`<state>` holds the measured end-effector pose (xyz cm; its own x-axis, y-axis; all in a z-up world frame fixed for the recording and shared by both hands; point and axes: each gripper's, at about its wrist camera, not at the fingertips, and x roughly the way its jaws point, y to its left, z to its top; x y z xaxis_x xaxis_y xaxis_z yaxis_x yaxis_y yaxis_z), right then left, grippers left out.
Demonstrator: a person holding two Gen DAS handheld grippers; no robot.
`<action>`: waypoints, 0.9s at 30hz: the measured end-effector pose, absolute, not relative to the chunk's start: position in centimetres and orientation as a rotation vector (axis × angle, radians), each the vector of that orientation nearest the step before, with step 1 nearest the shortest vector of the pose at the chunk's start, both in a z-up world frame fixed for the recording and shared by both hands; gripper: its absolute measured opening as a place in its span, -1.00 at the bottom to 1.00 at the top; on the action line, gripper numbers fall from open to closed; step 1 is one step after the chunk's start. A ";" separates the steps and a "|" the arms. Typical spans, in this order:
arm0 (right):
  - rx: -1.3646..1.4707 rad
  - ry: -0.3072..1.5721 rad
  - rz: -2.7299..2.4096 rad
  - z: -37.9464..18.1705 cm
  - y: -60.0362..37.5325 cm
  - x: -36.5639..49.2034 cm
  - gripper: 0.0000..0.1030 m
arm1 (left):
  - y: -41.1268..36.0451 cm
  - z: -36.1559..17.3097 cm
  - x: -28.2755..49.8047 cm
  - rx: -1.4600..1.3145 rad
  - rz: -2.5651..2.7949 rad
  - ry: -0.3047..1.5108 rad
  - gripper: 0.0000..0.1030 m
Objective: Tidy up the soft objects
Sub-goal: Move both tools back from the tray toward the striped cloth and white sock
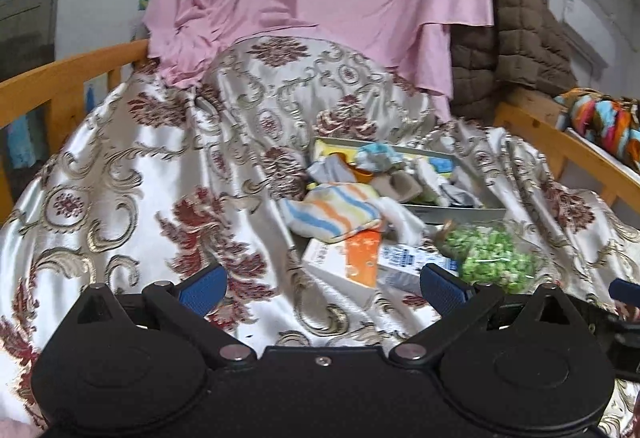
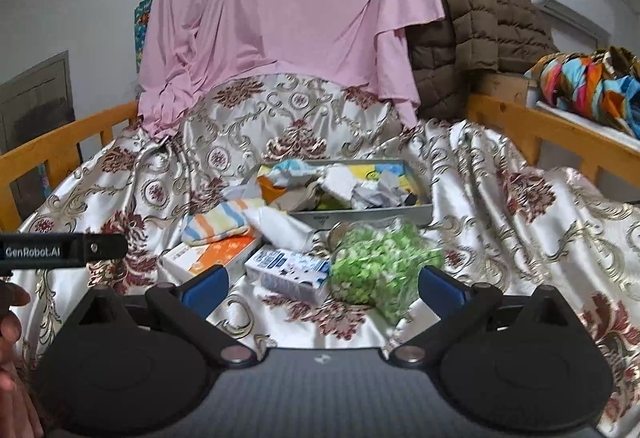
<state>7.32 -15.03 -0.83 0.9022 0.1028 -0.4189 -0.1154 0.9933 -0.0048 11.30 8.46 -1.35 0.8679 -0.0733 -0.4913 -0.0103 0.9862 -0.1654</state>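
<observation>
A grey tray [image 2: 372, 216] full of crumpled soft cloths and socks sits on the patterned bed cover; it also shows in the left wrist view [image 1: 460, 212]. A striped folded cloth [image 1: 332, 212] [image 2: 216, 224] and a white cloth [image 2: 280, 226] lie in front of the tray. My left gripper [image 1: 322, 290] is open and empty, hovering in front of the pile. My right gripper [image 2: 322, 288] is open and empty, just before a blue-white carton [image 2: 288, 270] and a bag of green pieces [image 2: 376, 266].
An orange-white box [image 1: 352, 262] [image 2: 212, 258] lies under the striped cloth. Wooden bed rails [image 1: 60, 82] [image 2: 552, 130] run left and right. A pink sheet [image 2: 280, 18] and a brown quilted jacket [image 2: 472, 26] hang at the back. A colourful cloth [image 2: 588, 86] lies right.
</observation>
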 end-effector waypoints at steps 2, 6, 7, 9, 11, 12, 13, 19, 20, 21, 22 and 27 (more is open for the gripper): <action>-0.028 0.443 0.131 -1.2 -14.7 7.7 1.00 | 8.6 -1.6 11.7 -0.175 -0.016 0.545 0.99; -0.022 0.447 0.160 -2.2 -14.1 8.4 1.00 | 9.1 -2.1 12.4 -0.196 -0.003 0.583 0.99; -0.017 0.453 0.166 -2.6 -14.0 8.6 1.00 | 9.1 -2.2 12.5 -0.200 0.001 0.587 0.99; -0.007 0.464 0.175 -3.2 -13.9 9.1 1.00 | 9.3 -2.4 12.7 -0.208 0.009 0.596 0.99; 0.008 0.471 0.181 -3.7 -13.9 9.5 1.00 | 9.4 -2.5 13.0 -0.213 0.013 0.603 0.99; 0.016 0.479 0.185 -4.0 -14.0 9.8 1.00 | 9.4 -2.6 13.1 -0.214 0.015 0.604 0.99; 0.023 0.487 0.189 -4.2 -14.0 10.1 1.00 | 9.4 -2.6 13.3 -0.215 0.017 0.605 0.99; 0.043 0.509 0.207 -5.3 -14.0 11.5 1.00 | 9.1 -3.0 14.3 -0.189 0.025 0.606 0.99; 0.042 0.512 0.210 -5.4 -13.9 11.7 1.00 | 9.0 -3.1 14.4 -0.184 0.023 0.607 0.99; 0.042 0.515 0.214 -5.5 -13.9 12.0 1.00 | 8.9 -3.2 14.6 -0.180 0.018 0.607 0.99; 0.043 0.516 0.219 -5.6 -13.8 12.2 1.00 | 8.9 -3.3 14.8 -0.176 0.014 0.607 0.99; 0.018 0.482 0.235 -6.3 -13.3 12.8 1.00 | 8.6 -3.4 15.6 -0.153 0.002 0.588 0.99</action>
